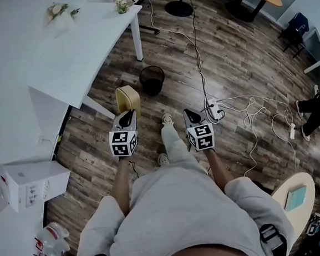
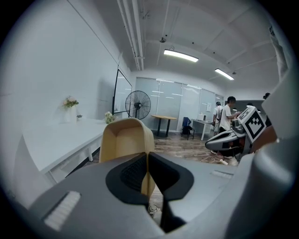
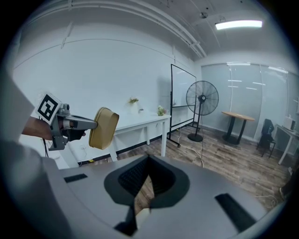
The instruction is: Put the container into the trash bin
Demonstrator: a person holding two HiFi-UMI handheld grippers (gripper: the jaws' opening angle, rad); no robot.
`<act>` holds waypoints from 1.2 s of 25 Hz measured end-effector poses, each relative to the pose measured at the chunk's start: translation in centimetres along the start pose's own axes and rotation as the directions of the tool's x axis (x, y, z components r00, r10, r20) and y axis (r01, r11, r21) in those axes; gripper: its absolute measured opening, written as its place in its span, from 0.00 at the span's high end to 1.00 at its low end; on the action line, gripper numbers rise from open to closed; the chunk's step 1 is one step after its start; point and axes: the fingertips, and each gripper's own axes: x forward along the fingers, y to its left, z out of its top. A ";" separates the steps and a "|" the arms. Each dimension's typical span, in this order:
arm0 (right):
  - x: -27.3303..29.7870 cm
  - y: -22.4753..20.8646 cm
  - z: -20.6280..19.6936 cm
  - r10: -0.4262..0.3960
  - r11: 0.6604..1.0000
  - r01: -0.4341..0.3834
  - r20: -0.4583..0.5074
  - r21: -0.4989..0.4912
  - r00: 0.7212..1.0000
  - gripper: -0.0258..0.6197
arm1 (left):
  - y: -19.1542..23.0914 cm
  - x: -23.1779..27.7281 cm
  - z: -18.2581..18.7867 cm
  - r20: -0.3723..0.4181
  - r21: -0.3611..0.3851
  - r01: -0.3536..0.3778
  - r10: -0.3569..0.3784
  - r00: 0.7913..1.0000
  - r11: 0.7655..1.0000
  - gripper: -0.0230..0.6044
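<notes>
Wood-plank floor is filling most of the room, and the black mesh trash bin (image 1: 152, 79) is sitting on it, open side up. White bench (image 1: 74, 43) is running along to the left of the bin, and a white power strip (image 1: 214, 110) with loose cables is lying off to the bin's right.

Left claw (image 2: 147, 163) is clamping down on one wall of the tan container (image 1: 128, 101), pads pressing it from both sides. The container is hanging in the air on the person's side of the bin, close to it and a touch toward the bench, not over the opening.

Right claw (image 3: 148, 175) is clenched with nothing between its pads, floating on the person's side of the bin too, toward the power strip.
</notes>
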 end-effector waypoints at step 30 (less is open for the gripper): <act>15.9 -10.9 8.2 0.056 0.998 -0.055 -0.036 0.034 0.998 0.94 | 7.6 17.3 7.5 -0.065 -0.020 -0.017 0.016 0.998 1.000 0.92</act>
